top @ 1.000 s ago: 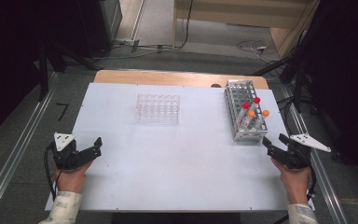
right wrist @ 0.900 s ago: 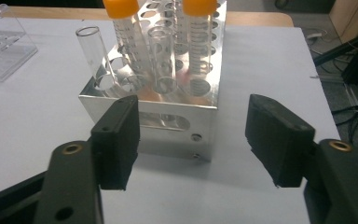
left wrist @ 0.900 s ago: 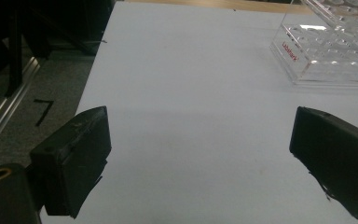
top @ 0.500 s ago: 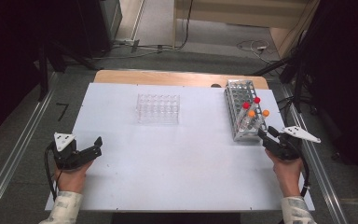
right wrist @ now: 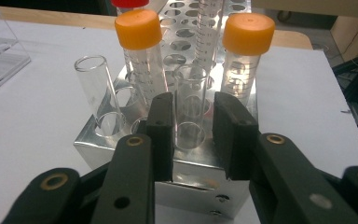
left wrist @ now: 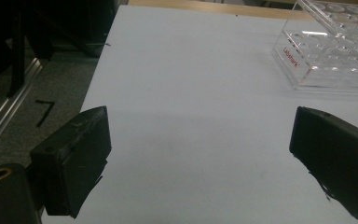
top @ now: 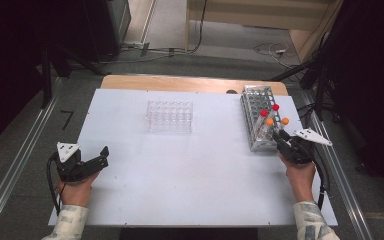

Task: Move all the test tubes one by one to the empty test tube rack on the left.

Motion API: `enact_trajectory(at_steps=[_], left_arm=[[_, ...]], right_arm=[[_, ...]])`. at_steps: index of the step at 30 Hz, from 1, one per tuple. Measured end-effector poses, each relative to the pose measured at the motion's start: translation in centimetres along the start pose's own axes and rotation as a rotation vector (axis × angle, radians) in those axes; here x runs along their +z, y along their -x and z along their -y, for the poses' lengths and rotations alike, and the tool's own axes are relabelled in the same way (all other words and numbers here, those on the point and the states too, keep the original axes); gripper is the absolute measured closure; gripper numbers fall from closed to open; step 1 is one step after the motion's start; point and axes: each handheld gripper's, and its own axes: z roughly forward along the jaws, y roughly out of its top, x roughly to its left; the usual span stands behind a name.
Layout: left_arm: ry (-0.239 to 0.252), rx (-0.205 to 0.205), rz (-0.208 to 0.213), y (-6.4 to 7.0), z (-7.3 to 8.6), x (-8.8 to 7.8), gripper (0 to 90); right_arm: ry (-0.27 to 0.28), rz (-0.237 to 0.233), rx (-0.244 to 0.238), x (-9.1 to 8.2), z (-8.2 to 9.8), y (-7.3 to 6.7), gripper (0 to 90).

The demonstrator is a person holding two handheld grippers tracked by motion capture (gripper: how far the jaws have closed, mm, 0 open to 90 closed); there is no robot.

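While the left gripper (top: 100,156) rests near the front left corner of the white bench (top: 190,175), fingers spread wide with nothing between them, the right gripper (right wrist: 193,133) is at the near end of the metal tube rack (top: 260,117) on the bench's right side. Its fingers have just been closing and now flank an uncapped clear tube (right wrist: 190,107) seated in the rack's front row; whether the pads actually press on the glass cannot be told. A second uncapped tube (right wrist: 94,91) leans at the front left hole. Two orange-capped tubes (right wrist: 140,51) stand just behind. An empty clear plastic rack (top: 170,116) sits mid-bench, well apart.
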Motion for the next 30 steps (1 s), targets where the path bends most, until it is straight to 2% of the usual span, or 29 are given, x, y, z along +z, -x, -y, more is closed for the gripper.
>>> enact_trajectory(at_steps=[5, 12, 20, 30], left_arm=[[0.002, -0.003, -0.001, 0.0, 0.0, 0.0, 5.7], [0.002, 0.002, -0.001, 0.0, 0.0, -0.1, 5.7], [-0.004, 0.007, 0.000, 0.2, 0.0, 0.0, 5.7], [-0.007, 0.022, -0.007, 0.6, 0.0, 0.2, 5.8]], right_arm=[[-0.007, 0.004, -0.009, 0.4, 0.0, -0.2, 72.1], [0.003, 0.009, -0.014, 0.1, -0.2, -0.2, 72.8], [0.100, 0.000, -0.004, -2.4, -2.3, -0.4, 73.1], [0.130, -0.015, -0.002, -4.3, -3.3, -0.8, 73.3]])
